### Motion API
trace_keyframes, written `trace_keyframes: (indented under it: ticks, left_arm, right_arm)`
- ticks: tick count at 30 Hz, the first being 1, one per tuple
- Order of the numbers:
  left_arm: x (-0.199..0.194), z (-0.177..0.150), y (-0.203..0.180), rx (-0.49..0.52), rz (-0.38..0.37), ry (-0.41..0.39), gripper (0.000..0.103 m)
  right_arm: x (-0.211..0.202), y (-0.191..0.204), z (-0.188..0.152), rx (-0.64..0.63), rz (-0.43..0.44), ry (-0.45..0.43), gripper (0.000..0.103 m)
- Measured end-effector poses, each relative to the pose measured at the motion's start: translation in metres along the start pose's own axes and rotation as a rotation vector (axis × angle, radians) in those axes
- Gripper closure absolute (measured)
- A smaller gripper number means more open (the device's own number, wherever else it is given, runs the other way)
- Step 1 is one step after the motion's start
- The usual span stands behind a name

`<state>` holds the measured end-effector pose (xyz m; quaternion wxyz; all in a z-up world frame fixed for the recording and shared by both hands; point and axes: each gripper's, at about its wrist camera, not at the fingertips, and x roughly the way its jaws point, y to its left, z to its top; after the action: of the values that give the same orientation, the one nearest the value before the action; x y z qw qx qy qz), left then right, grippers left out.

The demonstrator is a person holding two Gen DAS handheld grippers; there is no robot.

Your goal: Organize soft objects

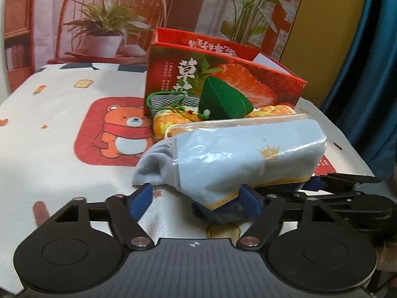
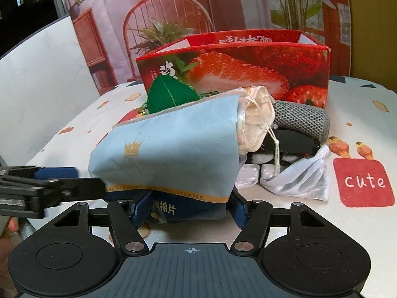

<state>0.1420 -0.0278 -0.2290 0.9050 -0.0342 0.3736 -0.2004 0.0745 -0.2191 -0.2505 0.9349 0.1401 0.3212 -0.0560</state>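
blue pads of the right gripper (image 2: 189,207) are pressed on the dark end of the cotton pad bag (image 2: 171,154) lying before the strawberry box (image 2: 248,72); the left gripper (image 1: 196,198) seems only half closed around its other end. soft, light and slippery, it is best held at both ends.

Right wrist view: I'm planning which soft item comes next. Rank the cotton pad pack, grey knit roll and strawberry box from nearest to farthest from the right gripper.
1. Cotton pad pack, between the right gripper fingers.
2. Grey knit roll, behind, to the right.
3. Strawberry box, at the back.
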Motion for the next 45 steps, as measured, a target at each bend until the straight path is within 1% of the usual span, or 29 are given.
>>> trace_keyframes:
  ticks: [5,7,8,9,10,11,12,17,19,20,23,27,33,40,45]
  left_arm:
    - [0.014,-0.002,0.006,-0.070,-0.078,0.028,0.031]
    - [0.017,-0.004,0.004,-0.067,-0.095,0.032,0.035]
    - [0.018,-0.004,0.003,-0.061,-0.103,0.032,0.038]
    - [0.019,-0.005,0.002,-0.055,-0.110,0.031,0.043]
    - [0.019,-0.006,0.000,-0.049,-0.117,0.030,0.045]
    - [0.020,-0.007,-0.001,-0.042,-0.123,0.031,0.048]
    - [0.020,-0.008,-0.003,-0.036,-0.125,0.033,0.049]
    - [0.019,-0.009,-0.001,-0.039,-0.137,0.021,0.051]
    - [0.018,-0.008,0.000,-0.039,-0.140,0.020,0.052]
    - [0.017,-0.008,-0.001,-0.035,-0.143,0.016,0.055]
    - [0.010,-0.005,-0.003,-0.014,-0.145,-0.007,0.057]
    - [-0.007,0.000,-0.006,0.002,-0.150,-0.053,0.057]
    - [-0.032,0.010,-0.014,0.033,-0.130,-0.130,0.057]
    - [-0.051,0.022,-0.017,0.035,-0.140,-0.172,0.057]
    - [-0.064,0.037,-0.019,0.042,-0.139,-0.202,0.057]
  right_arm:
    - [-0.008,0.000,0.000,-0.021,-0.017,-0.032,0.042]
    - [-0.012,-0.001,0.000,-0.022,-0.018,-0.058,0.042]
    - [-0.014,-0.001,0.000,-0.021,-0.015,-0.068,0.042]
    - [-0.014,-0.001,0.000,-0.019,-0.010,-0.072,0.042]
    - [-0.013,-0.002,0.000,-0.018,-0.005,-0.070,0.044]
    - [-0.012,-0.002,0.000,-0.016,0.002,-0.064,0.048]
    - [-0.011,-0.001,-0.001,-0.016,0.003,-0.062,0.049]
    - [-0.010,-0.001,-0.001,-0.012,-0.005,-0.077,0.049]
    - [-0.009,-0.001,-0.001,-0.009,-0.008,-0.082,0.049]
    - [-0.009,-0.001,0.000,-0.005,-0.008,-0.083,0.049]
    - [-0.012,0.000,0.003,0.003,-0.001,-0.086,0.050]
    - [-0.023,0.004,0.008,0.002,0.010,-0.121,0.051]
    - [-0.042,0.015,0.018,-0.018,0.029,-0.165,0.051]
    - [-0.056,0.022,0.031,-0.024,0.035,-0.201,0.051]
    - [-0.068,0.028,0.044,-0.038,0.044,-0.233,0.052]
